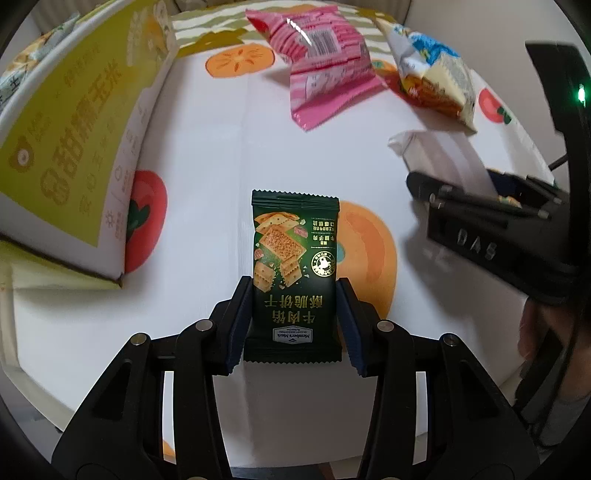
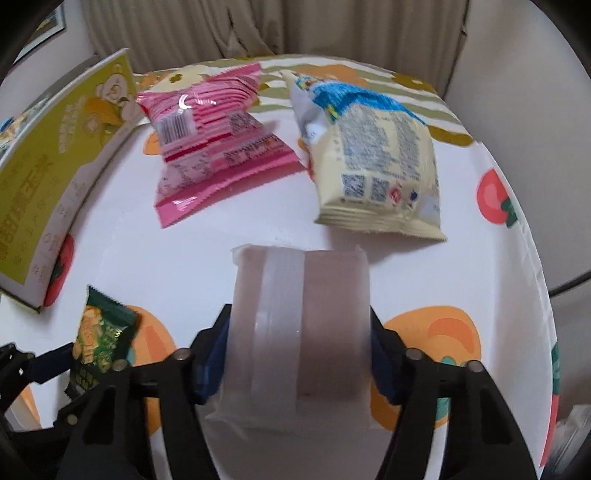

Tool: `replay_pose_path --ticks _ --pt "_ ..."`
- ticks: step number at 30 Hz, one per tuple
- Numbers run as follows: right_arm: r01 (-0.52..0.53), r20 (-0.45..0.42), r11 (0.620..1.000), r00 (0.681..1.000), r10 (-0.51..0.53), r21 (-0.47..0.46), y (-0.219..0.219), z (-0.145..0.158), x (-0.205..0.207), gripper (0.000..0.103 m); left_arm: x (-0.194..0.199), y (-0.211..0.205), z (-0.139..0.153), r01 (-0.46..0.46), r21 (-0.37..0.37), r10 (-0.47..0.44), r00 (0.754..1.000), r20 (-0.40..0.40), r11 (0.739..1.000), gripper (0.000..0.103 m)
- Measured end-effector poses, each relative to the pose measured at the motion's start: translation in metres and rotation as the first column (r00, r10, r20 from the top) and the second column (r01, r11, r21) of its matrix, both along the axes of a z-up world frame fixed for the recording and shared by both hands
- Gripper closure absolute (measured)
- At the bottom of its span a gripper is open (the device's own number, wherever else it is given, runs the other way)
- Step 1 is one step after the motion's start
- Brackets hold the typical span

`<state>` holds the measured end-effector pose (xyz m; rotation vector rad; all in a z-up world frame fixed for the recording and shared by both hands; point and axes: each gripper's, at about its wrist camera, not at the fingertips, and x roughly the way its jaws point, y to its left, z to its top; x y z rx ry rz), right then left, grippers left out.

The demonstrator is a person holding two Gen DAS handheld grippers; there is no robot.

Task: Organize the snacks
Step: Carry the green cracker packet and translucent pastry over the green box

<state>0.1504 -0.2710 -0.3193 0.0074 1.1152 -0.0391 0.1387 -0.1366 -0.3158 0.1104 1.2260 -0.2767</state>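
Observation:
My left gripper (image 1: 294, 291) is shut on a dark green cracker packet (image 1: 293, 258), held just above the white fruit-print tablecloth (image 1: 207, 155). The same packet (image 2: 101, 336) shows at the lower left of the right wrist view. My right gripper (image 2: 299, 325) is shut on a white packet (image 2: 301, 332) seen from its plain back. In the left wrist view that packet (image 1: 448, 162) and the right gripper (image 1: 417, 184) sit at the right. A pink snack bag (image 2: 214, 140) and a cream and blue snack bag (image 2: 376, 158) lie farther back on the table.
A large yellow-green and white cardboard box (image 1: 74, 140) stands at the left, with snack packets showing over its rim at the far left (image 1: 37, 51). The same box (image 2: 55, 184) is at the left of the right wrist view. A curtain (image 2: 229, 29) hangs behind the table.

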Motion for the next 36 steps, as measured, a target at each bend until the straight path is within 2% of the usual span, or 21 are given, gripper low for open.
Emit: replay_pose_path --ticks 2,10,15,20,29,36 --pt "-0.005 0.012 1.000 1.000 0.005 -0.015 0.001 0.001 -0.001 0.045 0.001 0.000 0.005 0.002 -0.010 -0.002 1.000 0.012 1.000 0.062" --pt "-0.021 0.065 0.999 0.998 0.018 0.044 0.005 0.028 -0.011 0.045 0.008 -0.001 0.035 -0.002 -0.040 0.005 0.998 0.065 0.999 0.062" --pt "-0.044 0.118 0.998 0.992 0.037 0.054 0.007 0.067 -0.011 0.045 0.008 0.001 0.062 -0.021 -0.065 0.028 0.993 0.116 0.998 0.062" --pt "-0.071 0.176 0.995 0.983 0.059 0.064 0.012 0.106 -0.017 0.045 0.006 0.014 0.105 -0.051 -0.087 0.067 0.980 0.189 0.995 0.062" --pt "-0.195 0.292 0.976 0.943 0.160 0.094 0.051 0.181 -0.016 0.045 0.011 0.076 0.181 -0.164 -0.139 0.200 0.930 0.307 0.977 0.062" --pt "-0.305 0.326 0.943 0.912 0.249 0.134 0.113 0.207 0.007 0.045 0.038 0.142 0.197 -0.233 -0.177 0.278 0.911 0.305 0.956 0.062"
